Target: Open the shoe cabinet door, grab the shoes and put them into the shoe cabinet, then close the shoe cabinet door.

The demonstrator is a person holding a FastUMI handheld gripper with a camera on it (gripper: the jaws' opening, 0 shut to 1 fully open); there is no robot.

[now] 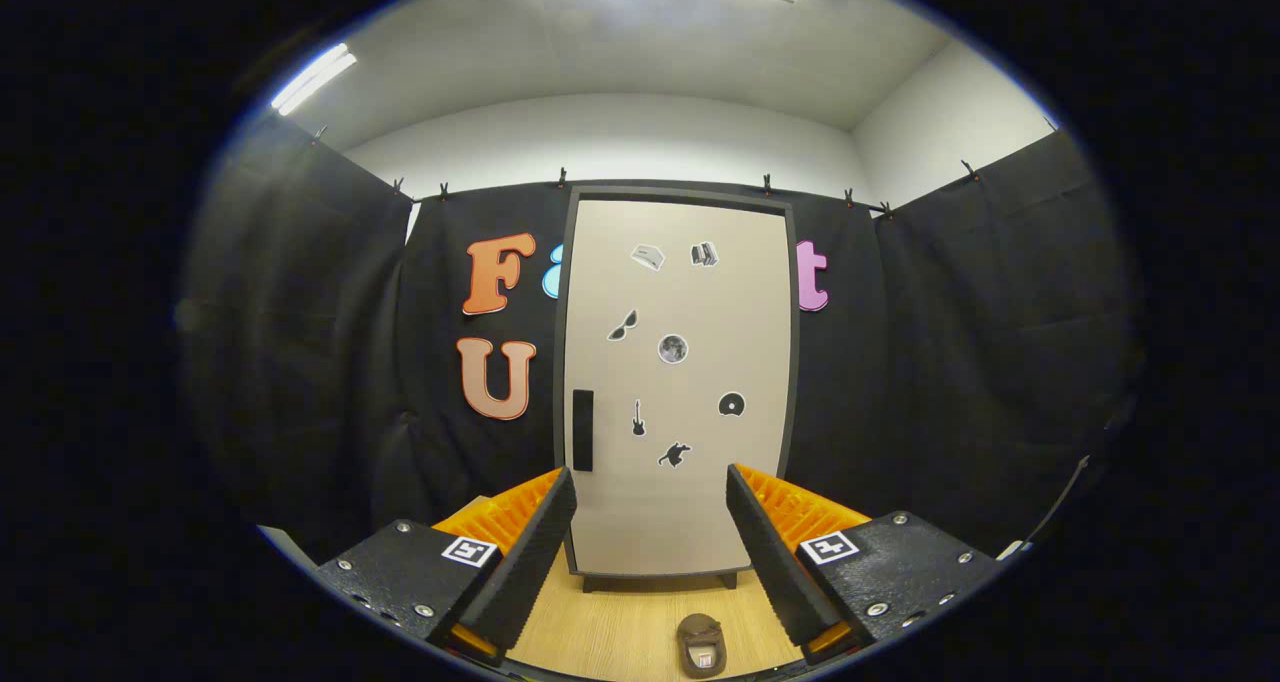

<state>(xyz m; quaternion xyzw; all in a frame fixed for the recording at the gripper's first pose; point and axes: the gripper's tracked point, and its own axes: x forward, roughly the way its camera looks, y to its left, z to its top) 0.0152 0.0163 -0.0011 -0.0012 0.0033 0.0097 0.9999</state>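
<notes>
Ahead, tongs spread wide (nothing held); shoe between them, cabinet door closed beyond.

Shoe cut off at lower edge, cabinet lower corners hidden behind fingers, door stickers too small to identify, cabinet interior hidden
</notes>
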